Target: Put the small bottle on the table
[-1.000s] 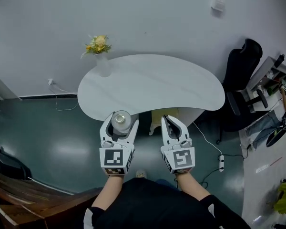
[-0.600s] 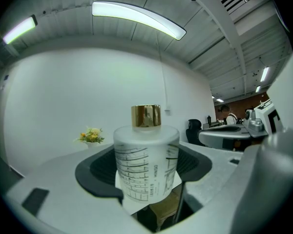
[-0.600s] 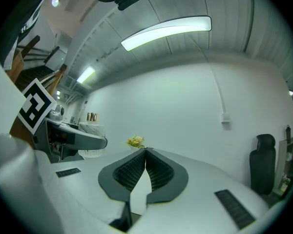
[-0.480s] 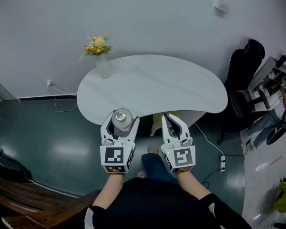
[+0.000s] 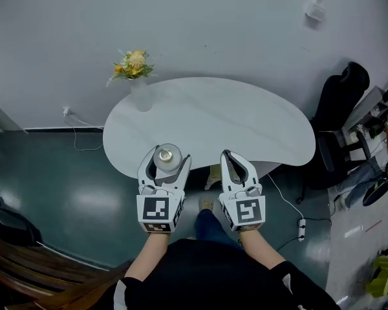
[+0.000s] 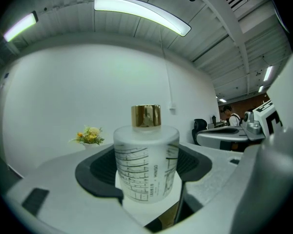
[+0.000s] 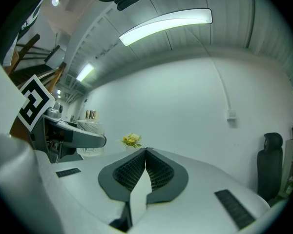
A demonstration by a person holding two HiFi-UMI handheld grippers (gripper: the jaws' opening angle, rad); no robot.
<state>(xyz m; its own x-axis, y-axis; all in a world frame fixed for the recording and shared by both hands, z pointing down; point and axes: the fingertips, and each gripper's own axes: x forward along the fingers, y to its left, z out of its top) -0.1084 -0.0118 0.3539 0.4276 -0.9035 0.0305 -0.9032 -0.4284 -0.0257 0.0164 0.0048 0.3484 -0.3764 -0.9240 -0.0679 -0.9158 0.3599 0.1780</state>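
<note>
Frosted-glass small bottle (image 6: 146, 164) with a gold cap stands upright, clamped in the left hand-held gripper (image 5: 166, 163). Over the last second it has come forward from short of the white table (image 5: 213, 118) to over its near edge, so set-down looks close. Right hand-held gripper (image 5: 227, 156) alongside, jaws together, empty.
</note>
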